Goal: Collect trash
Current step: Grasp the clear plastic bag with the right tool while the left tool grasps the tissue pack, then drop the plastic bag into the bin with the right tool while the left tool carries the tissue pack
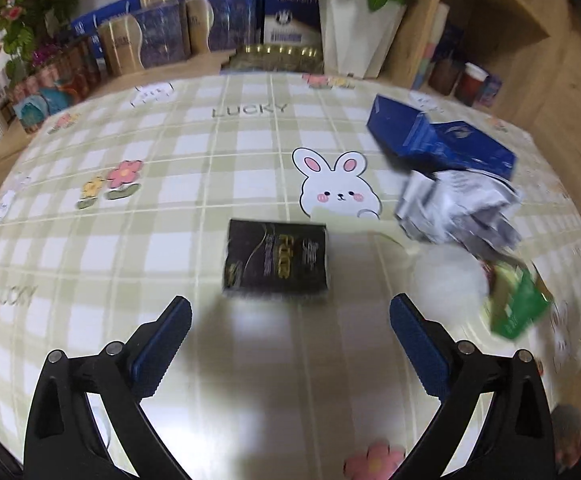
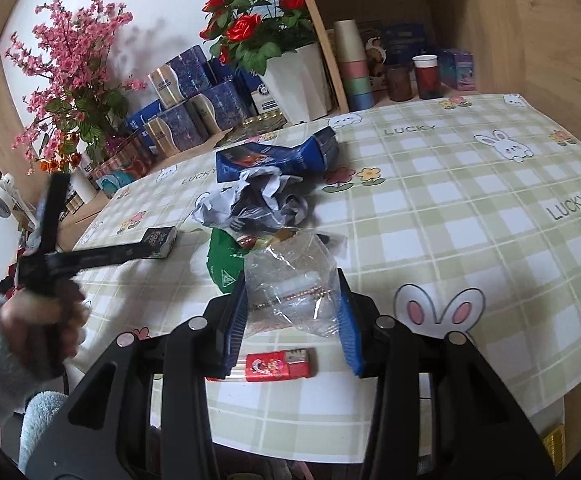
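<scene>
Nearest us, our right gripper (image 2: 292,312) has its fingers closed on a clear plastic bag (image 2: 290,280); a red lighter (image 2: 278,365) lies beneath, near the table (image 2: 470,240) edge. Our left gripper (image 1: 290,344) hangs spread wide over bare checked cloth, the black box (image 1: 276,260) just ahead. Beyond lie a green wrapper (image 2: 222,260), crumpled paper (image 2: 254,200) and a crushed blue carton (image 2: 274,156), touching in one heap. Farther back stands a white flowerpot (image 2: 298,80).

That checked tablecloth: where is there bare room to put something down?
The checked tablecloth lies bare on its right side, beyond the trash. Another bare stretch lies left of the black box, toward the printed flowers. The blue carton, crumpled paper and green wrapper crowd the middle.
</scene>
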Demonstrator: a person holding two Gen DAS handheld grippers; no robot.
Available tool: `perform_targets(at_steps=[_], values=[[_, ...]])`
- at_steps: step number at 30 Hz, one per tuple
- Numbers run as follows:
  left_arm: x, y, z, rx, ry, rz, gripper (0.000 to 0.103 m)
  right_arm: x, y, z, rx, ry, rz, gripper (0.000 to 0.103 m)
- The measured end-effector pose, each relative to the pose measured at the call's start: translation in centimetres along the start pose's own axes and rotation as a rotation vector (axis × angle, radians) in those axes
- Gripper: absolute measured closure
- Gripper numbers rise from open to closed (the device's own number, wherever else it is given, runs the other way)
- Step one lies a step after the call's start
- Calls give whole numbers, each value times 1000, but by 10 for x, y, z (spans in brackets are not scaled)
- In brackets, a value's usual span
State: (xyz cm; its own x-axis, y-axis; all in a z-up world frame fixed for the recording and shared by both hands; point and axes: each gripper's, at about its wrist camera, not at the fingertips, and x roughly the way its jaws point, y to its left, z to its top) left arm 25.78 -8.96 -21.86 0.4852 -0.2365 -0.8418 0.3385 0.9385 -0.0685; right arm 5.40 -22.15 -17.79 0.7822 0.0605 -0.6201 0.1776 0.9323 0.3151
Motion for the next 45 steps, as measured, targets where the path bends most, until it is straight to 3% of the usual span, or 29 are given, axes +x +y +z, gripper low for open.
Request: perform_targets(at_steps=[8,14,16,20,28,34,42,45], values=[[38,6,23,-45,78,108,7,-16,-15,-4,10,1,-20,61],[36,-1,24,4,101,117,41,-21,-17,-15,23,16,-23,61],[27,-7,20,29,92,138,41,-22,-16,-18,31,22,-15,61],[2,-17,8,58,52,84,42,-26,-5,-24,15,26,1,61],[-73,-26,-32,12,-30,-70,42,-35,21,-42,-34,55,36,61],[-126,-27,-86,-93,-36,-180,42,-41,38,-64,-68,88,55,61],[-175,-36,-162,-122,-62,-166,42,-36,64,-98,-126,160,89,61],[-185,-28,-180,-177,-52,-201,42,-30,73,-113,-154,196,104,61]])
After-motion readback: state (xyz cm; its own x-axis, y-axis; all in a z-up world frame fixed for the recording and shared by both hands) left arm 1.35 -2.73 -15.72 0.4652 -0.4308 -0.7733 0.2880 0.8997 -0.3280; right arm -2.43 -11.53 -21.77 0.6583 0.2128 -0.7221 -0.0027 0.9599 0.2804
